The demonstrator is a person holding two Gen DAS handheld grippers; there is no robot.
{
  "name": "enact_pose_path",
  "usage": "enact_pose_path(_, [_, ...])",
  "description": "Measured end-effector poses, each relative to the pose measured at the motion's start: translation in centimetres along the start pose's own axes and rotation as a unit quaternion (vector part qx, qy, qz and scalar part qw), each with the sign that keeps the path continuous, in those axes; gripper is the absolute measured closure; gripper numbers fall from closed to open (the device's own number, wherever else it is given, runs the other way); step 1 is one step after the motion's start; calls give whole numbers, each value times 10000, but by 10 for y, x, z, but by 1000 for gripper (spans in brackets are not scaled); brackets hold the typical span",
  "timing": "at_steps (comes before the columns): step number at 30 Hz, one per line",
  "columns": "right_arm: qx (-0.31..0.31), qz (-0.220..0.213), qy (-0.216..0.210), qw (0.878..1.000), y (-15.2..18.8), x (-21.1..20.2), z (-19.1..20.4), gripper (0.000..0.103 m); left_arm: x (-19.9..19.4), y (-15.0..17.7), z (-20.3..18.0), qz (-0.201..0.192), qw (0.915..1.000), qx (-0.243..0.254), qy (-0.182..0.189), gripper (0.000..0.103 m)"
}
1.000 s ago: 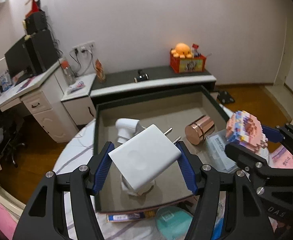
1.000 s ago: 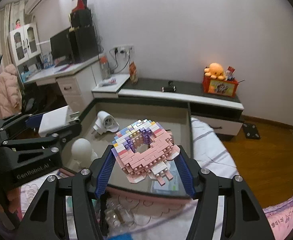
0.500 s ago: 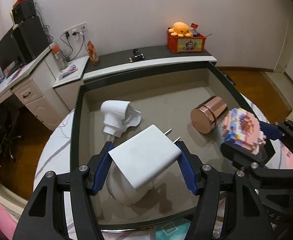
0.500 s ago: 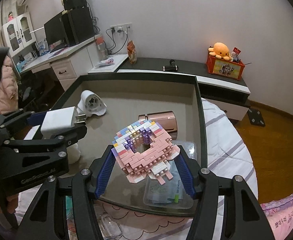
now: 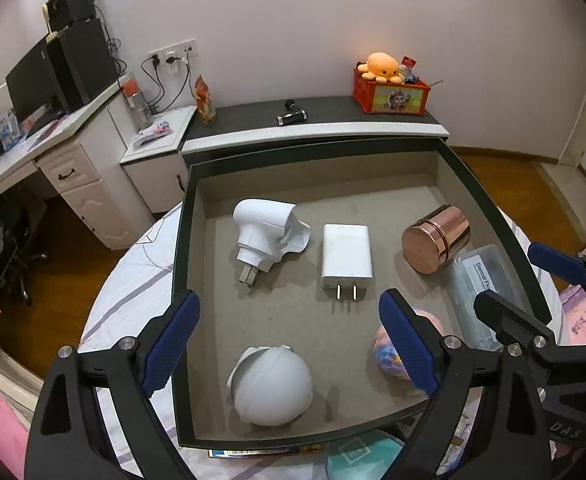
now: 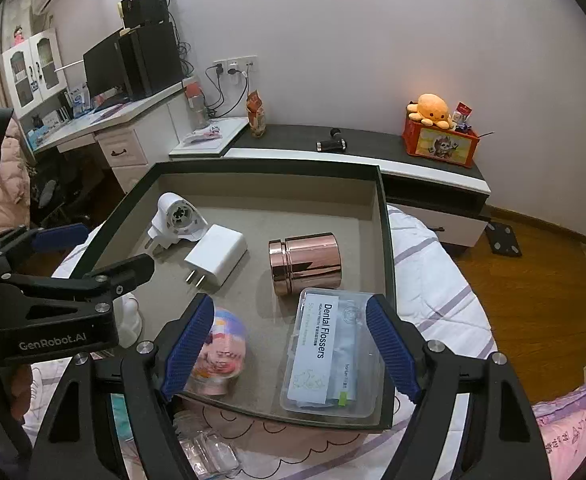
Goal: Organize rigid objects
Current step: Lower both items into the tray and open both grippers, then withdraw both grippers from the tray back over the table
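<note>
A dark-rimmed tray [image 5: 181,280] [image 6: 387,240] lies on the bed. The white charger [image 5: 345,256] [image 6: 217,254] rests flat on its grey floor, prongs toward me. My left gripper [image 5: 289,308] [image 6: 101,248] hovers above it, jaws opening, nothing between the pads. The pink brick doughnut [image 6: 223,352] [image 5: 389,356] lies at the tray's front, partly behind a finger. My right gripper [image 6: 291,312] [image 5: 525,286] is also opening and holds nothing. In the tray too are a white plug adapter [image 5: 267,232], a copper tin [image 6: 307,264], a dental flossers box [image 6: 333,352] and a white dome [image 5: 271,384].
A striped bed cover [image 6: 433,276] surrounds the tray. A teal item [image 5: 357,456] and clear plastic pieces [image 6: 209,452] lie by the tray's front edge. A low cabinet [image 5: 313,128] with a red box [image 5: 391,96] stands behind, and a desk [image 5: 53,148] at the left.
Both grippers sank toward the tray and then opened. The charger left the left jaws and the brick doughnut left the right jaws; both now lie on the tray floor.
</note>
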State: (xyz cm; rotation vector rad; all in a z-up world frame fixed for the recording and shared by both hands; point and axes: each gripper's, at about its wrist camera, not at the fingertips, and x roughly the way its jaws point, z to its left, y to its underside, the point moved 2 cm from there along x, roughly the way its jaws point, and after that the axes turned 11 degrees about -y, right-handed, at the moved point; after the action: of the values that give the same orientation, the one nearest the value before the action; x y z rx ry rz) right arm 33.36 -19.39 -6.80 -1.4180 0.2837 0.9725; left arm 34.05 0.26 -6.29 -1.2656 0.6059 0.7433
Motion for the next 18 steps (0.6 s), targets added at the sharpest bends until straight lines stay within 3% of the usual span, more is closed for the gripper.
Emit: enact_pose_path(18, [-85,-267,240,9993,16,-41,19,23,-40,21,12,-271,9994,-162,-128,10])
